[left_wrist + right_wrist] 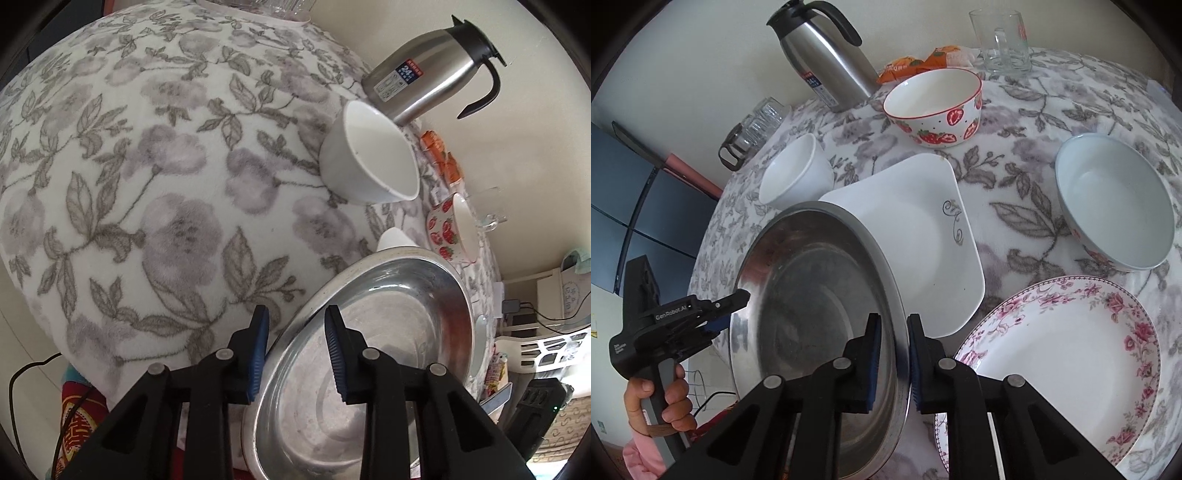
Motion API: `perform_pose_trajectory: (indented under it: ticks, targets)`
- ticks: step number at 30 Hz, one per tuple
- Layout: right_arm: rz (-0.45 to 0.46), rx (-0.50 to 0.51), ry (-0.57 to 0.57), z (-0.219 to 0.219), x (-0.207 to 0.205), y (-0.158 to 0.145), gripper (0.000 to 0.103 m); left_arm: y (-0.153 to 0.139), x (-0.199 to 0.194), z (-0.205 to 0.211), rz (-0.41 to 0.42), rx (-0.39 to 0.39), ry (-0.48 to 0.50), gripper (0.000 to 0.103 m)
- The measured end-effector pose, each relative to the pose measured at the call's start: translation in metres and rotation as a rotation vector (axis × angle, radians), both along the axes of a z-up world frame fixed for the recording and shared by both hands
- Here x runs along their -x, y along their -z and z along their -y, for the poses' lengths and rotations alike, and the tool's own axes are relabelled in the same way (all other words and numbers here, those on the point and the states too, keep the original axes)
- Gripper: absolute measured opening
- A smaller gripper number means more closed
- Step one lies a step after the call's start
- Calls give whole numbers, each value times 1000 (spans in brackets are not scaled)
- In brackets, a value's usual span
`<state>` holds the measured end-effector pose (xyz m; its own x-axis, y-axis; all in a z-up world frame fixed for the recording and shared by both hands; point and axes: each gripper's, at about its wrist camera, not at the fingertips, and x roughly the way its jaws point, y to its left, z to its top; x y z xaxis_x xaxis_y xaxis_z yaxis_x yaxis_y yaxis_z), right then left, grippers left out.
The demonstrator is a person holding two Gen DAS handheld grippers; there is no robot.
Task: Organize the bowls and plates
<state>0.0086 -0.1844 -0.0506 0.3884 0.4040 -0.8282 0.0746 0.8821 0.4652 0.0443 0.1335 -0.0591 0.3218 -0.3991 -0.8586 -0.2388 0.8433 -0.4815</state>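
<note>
Two close downward wrist views, shared steel basin [369, 369]

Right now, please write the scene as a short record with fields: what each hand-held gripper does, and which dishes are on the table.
left hand-held gripper: straddling the steel basin rim; contact unclear
right hand-held gripper: shut on the opposite rim
basin position: partly over the white square plate
bowls: strawberry bowl, plain white bowl, pale blue bowl
plates: floral plate, at the near right
other: steel thermos jug, glass mug
surface: floral tablecloth
</note>
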Motion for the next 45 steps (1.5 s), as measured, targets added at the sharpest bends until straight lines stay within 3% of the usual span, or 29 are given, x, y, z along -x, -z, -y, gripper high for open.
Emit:
perform_pose_trajectory:
  ticks: [10, 15, 23, 27, 31, 37, 45]
  targets:
    - [46, -23, 72, 18, -11, -14, 15, -38, -23, 32, 101, -77, 50, 32]
    - [57, -66, 128, 36, -20, -22, 15, -43, -42, 45, 83, -63, 58, 32]
    - [69, -39, 172, 53, -43, -40, 16, -49, -74, 66, 73, -57, 56, 32]
    - [76, -62, 197, 63, -52, -38, 15, -45, -88, 73, 55, -30, 45, 32]
    - [59, -97, 218, 72, -57, -23, 16, -34, -96, 83, 41, -74, 53, 32]
    - [1, -58, 208, 73, -65, 4, 16, -8, -103, 87, 0, -82, 60, 32]
    - [-18, -43, 189, 70, -69, 17, 18, 7, -103, 86, -42, -85, 64, 32]
